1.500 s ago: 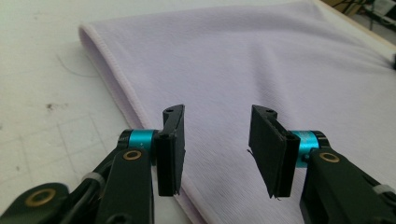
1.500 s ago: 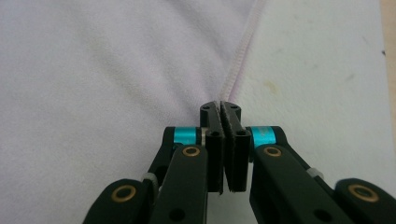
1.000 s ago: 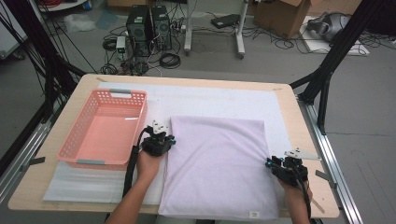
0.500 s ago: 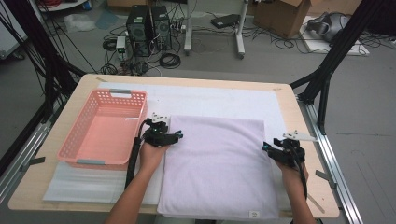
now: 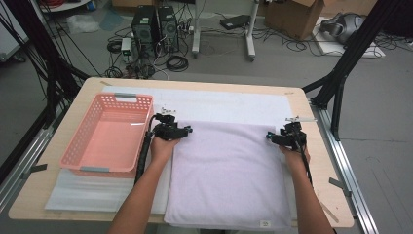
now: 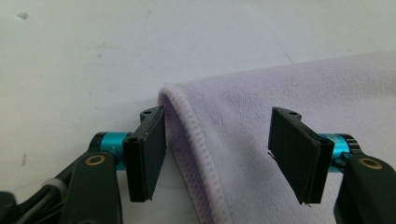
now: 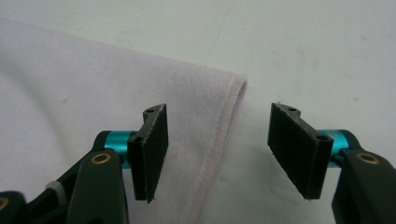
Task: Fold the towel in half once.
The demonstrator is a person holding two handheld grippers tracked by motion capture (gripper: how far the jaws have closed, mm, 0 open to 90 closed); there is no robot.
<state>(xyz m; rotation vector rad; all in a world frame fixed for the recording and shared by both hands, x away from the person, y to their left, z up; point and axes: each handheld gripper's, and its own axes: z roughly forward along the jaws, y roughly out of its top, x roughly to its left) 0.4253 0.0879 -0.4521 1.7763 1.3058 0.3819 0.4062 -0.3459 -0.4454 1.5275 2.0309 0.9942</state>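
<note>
Lilac terry towel (image 5: pixel 229 175) flat on white table mat (image 5: pixel 229 105), beside pink plastic basket (image 5: pixel 109 139). Left gripper (image 5: pixel 187 130) and right gripper (image 5: pixel 269 137) at far corners; jaws just opened wide, straddling hems, gripping nothing.

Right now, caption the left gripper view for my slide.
Open left tool straddling the lilac towel's hemmed corner on the white mat.

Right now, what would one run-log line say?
towel: flat, folded | left hand-held gripper: just opened, at far-left corner | right hand-held gripper: just opened, at far-right corner

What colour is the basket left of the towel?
Salmon pink basket, clearest in the high view.
</note>
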